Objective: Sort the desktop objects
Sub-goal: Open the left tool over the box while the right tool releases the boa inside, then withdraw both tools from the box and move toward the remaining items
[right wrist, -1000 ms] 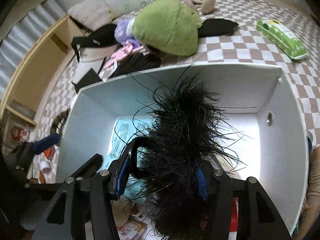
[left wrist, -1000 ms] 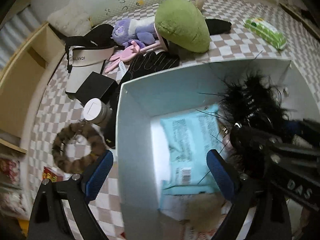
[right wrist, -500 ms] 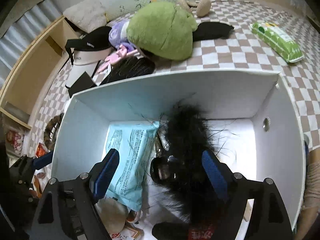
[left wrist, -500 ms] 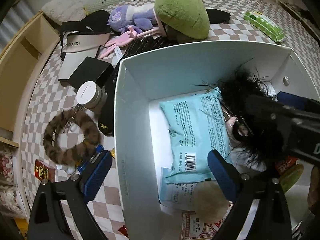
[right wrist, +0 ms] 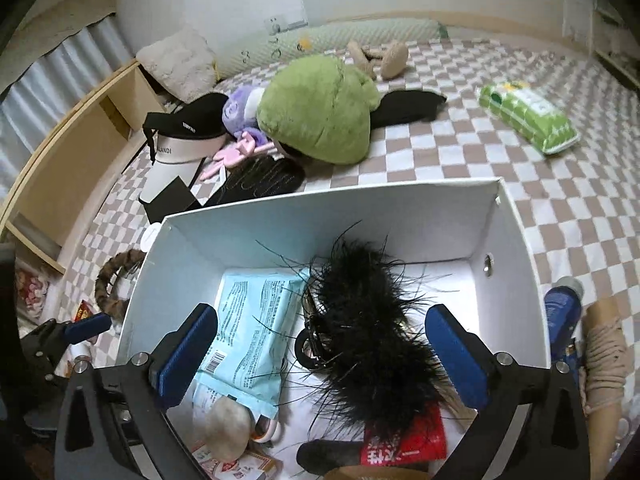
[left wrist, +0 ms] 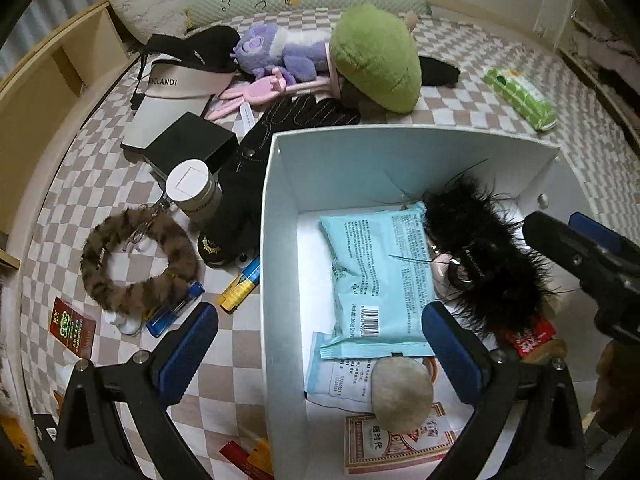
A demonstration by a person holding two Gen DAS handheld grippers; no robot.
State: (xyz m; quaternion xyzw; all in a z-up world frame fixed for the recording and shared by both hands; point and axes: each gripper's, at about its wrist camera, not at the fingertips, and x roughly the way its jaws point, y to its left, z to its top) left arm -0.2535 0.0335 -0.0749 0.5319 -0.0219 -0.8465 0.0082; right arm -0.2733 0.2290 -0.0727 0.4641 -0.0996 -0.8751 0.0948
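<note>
A black feathery hair clip (right wrist: 372, 320) lies loose inside the white box (right wrist: 360, 216), partly over a light blue packet (right wrist: 256, 320). My right gripper (right wrist: 322, 354) hovers open just above the clip, with one finger on either side and nothing held. The left wrist view shows the same clip (left wrist: 480, 256), packet (left wrist: 380, 272) and box (left wrist: 280, 200). My left gripper (left wrist: 318, 348) is open and empty, straddling the box's left wall. A round beige puff (left wrist: 400, 396) and a card box (left wrist: 400, 444) rest at the near end of the box.
On the checkered bed left of the box lie a brown furry ring (left wrist: 136, 264), a white-lidded jar (left wrist: 192, 188), a blue pen (left wrist: 176, 308), a yellow lighter (left wrist: 240, 284) and a red packet (left wrist: 72, 328). Beyond are a green plush (left wrist: 376, 56), visors (left wrist: 180, 80) and a green tissue pack (left wrist: 520, 98).
My right gripper opened and let the black feathery clip drop into the box, then drew back. My left gripper also pulled back and higher.
</note>
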